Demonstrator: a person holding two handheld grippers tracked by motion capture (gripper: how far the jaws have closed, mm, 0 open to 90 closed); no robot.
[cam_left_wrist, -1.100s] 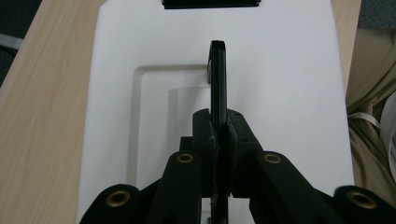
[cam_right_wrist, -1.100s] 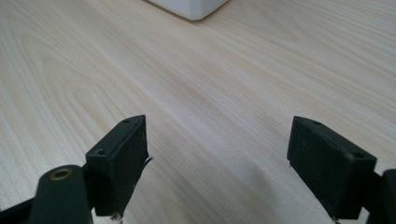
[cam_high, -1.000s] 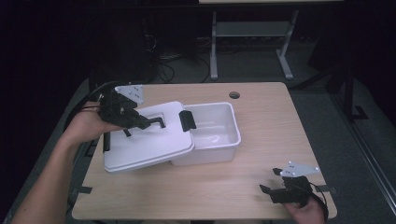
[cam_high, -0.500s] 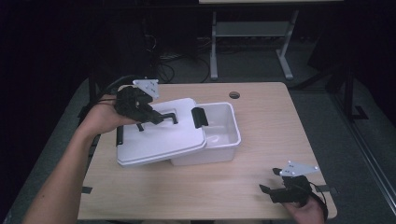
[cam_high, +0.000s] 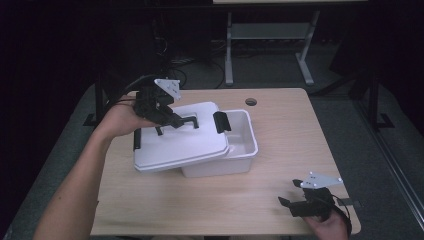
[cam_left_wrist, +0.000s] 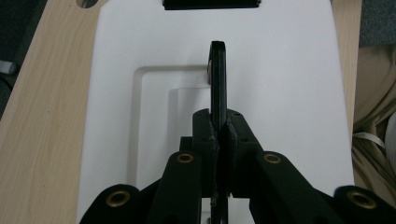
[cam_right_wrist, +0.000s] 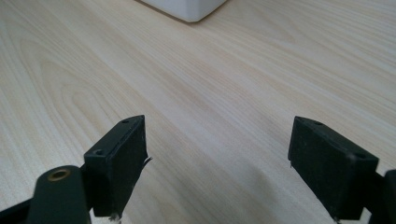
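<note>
On the table, the left gripper has its jaws closed on the black handle of the white lid, which lies askew over the box. The right gripper rests near the front edge, jaws wide apart and empty.
</note>
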